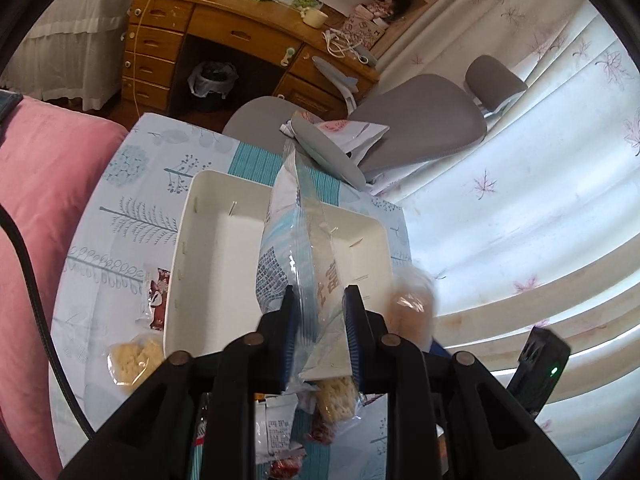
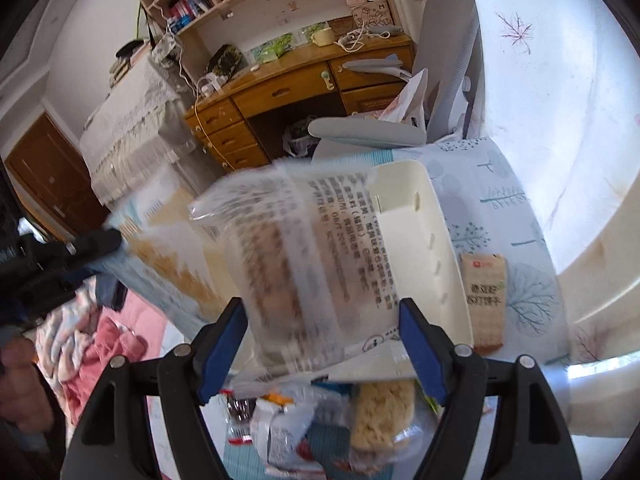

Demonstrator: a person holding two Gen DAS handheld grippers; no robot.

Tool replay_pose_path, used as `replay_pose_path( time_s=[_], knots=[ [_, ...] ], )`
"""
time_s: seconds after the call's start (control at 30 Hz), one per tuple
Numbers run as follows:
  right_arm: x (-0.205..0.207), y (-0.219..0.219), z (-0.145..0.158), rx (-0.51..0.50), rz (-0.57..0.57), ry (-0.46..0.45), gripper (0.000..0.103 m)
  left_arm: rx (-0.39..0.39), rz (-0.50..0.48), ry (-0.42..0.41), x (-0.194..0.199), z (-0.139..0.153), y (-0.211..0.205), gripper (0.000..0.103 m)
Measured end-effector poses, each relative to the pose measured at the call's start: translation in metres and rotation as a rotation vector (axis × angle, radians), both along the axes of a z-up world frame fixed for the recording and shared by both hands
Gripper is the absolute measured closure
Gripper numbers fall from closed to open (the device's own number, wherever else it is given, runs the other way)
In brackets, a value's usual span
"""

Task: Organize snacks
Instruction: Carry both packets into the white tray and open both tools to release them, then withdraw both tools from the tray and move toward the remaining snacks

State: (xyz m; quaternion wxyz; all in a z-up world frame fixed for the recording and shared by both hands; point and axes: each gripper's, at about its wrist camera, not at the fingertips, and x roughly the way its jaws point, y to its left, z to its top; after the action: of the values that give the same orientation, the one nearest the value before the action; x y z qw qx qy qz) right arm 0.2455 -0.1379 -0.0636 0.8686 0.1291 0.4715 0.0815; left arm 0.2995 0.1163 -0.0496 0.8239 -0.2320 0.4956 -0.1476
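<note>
My left gripper (image 1: 320, 320) is shut on a blue-and-white snack bag (image 1: 288, 240), which stands up above the white open box (image 1: 180, 248) on the tree-print tablecloth. My right gripper (image 2: 324, 328) is shut on a clear packet of brown biscuits (image 2: 312, 264) with black print, blurred, held near the box (image 2: 440, 260). The left gripper (image 2: 100, 240) and its bag show at the left of the right wrist view. The biscuit packet (image 1: 412, 304) appears blurred to the right of the box in the left wrist view.
Loose snacks lie around the box: a red packet (image 1: 158, 300), a yellow cracker pack (image 1: 132, 360), a beige biscuit pack (image 2: 484, 300) and a pile (image 2: 300, 420) below my fingers. A grey chair (image 1: 420, 120) and a wooden desk (image 1: 240, 32) stand beyond the table; a pink cushion (image 1: 48, 180) lies left.
</note>
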Motion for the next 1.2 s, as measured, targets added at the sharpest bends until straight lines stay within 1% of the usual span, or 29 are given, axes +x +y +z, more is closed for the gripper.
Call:
replay_pose_path(
  time_s=[0.03,0.1,0.13,0.17,0.2,0.37,0.5,0.63,0.8,1.03,1.2],
  knots=[
    [0.003,0.001,-0.001,-0.006,0.0,-0.006,0.023,0.018,0.001,0.001,0.001,-0.004,-0.001,0.069],
    [0.011,0.006,-0.001,-0.071,0.007,-0.003,0.018,0.036,0.021,-0.017,0.001,-0.006,-0.003,0.019],
    [0.013,0.006,0.0,-0.087,0.01,-0.006,0.017,0.027,0.045,-0.041,-0.001,-0.004,-0.002,0.014],
    [0.015,0.007,0.002,-0.102,0.015,-0.012,0.017,0.016,0.06,-0.062,-0.003,-0.002,0.0,0.014],
    [0.016,0.008,0.003,-0.104,0.017,-0.012,0.017,0.015,0.06,-0.066,-0.004,-0.001,-0.001,0.014],
    [0.011,0.009,0.01,-0.08,0.013,-0.017,0.017,0.097,0.061,-0.039,-0.014,0.002,-0.006,0.014],
    [-0.009,0.008,0.017,-0.055,0.018,-0.03,0.017,0.102,0.068,-0.018,-0.035,0.003,-0.009,0.014],
    [-0.038,0.006,0.022,-0.039,0.027,-0.033,0.017,0.124,0.073,-0.013,-0.066,0.007,-0.013,0.014],
    [-0.076,0.006,0.027,-0.027,0.037,-0.046,0.017,0.165,0.085,-0.035,-0.113,0.011,-0.014,0.013],
    [-0.132,0.012,0.029,-0.003,0.05,-0.044,0.017,0.179,0.111,0.008,-0.185,0.001,-0.006,0.013],
    [-0.167,0.016,0.024,0.009,0.059,-0.014,0.017,0.207,0.126,0.041,-0.229,-0.007,0.005,0.013]
  ],
)
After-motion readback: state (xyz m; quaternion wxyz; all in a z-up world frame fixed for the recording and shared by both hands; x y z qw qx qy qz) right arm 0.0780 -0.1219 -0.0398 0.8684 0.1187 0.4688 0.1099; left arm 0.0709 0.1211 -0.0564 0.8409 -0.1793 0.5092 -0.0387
